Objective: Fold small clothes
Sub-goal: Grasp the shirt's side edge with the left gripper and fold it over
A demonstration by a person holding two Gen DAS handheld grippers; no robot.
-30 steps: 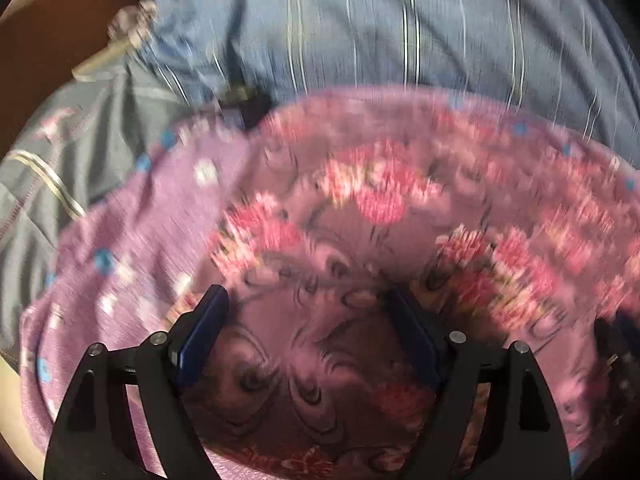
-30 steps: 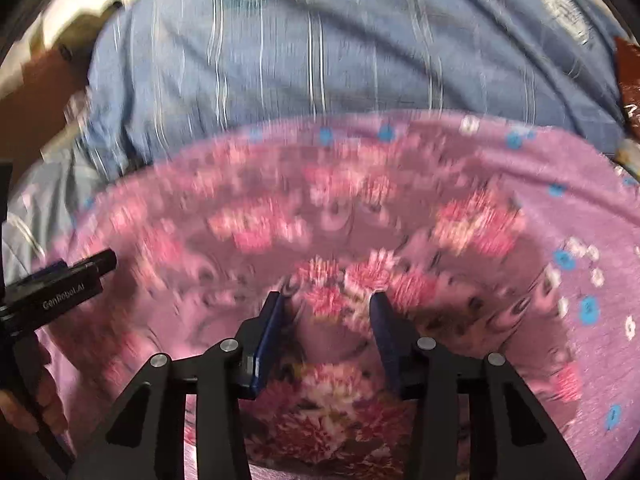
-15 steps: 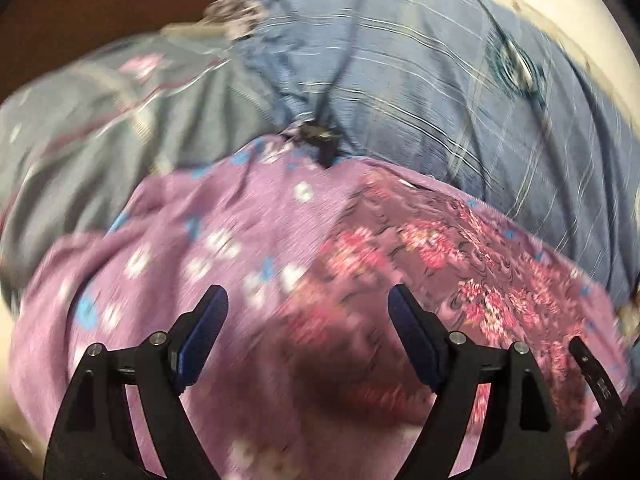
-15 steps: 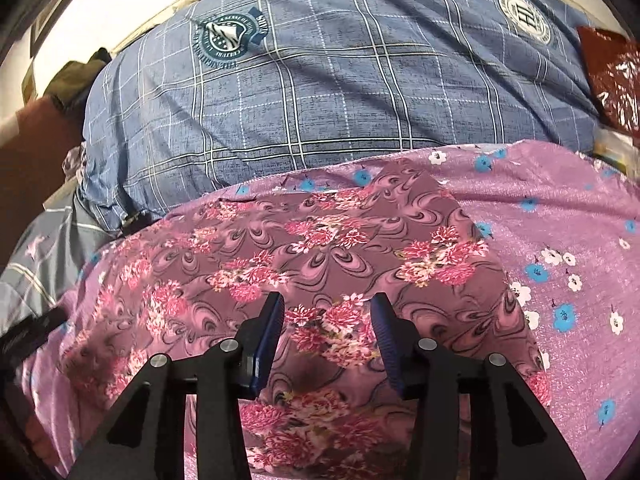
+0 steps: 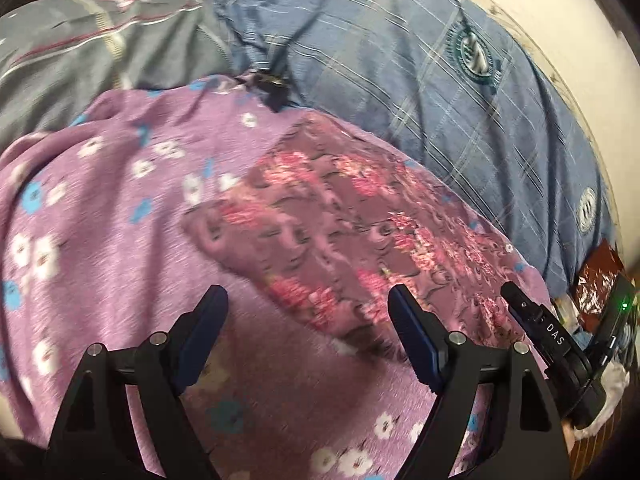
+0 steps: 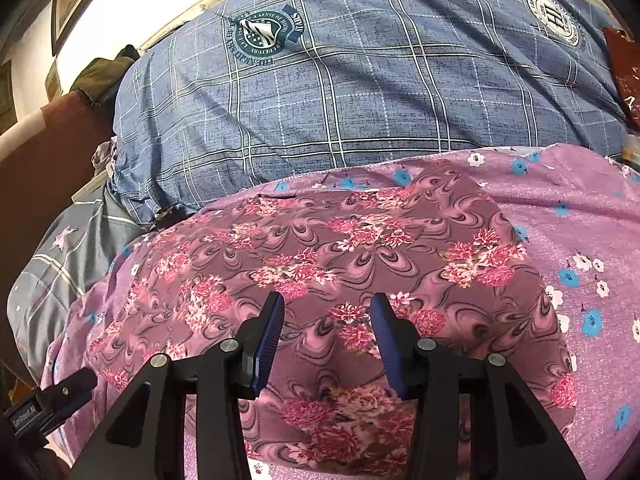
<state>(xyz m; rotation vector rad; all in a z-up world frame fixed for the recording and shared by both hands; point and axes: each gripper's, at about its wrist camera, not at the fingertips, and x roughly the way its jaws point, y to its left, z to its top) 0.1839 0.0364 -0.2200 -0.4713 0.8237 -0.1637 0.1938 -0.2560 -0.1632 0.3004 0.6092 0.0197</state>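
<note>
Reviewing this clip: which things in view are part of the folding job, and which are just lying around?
Part of the job:
- rose-print garment
- left gripper, jaws closing, nothing between them
- right gripper, above the garment

Lying about:
- lilac flowered sheet
- blue checked quilt
- grey striped bedding
- red packet

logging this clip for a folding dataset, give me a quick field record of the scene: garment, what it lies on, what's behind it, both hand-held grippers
garment: dark pink floral cloth, lying flat
lies on: lilac sheet with blue and white flowers
behind it: blue plaid pillow with round crests
beside pillow: grey striped bedding
left hand-held gripper: jaws wide and closing, nothing held, over the lilac sheet at the cloth's edge
right hand-held gripper: jaws partly open above the cloth, nothing pinched
fold: cloth looks like a neat rectangle
</note>
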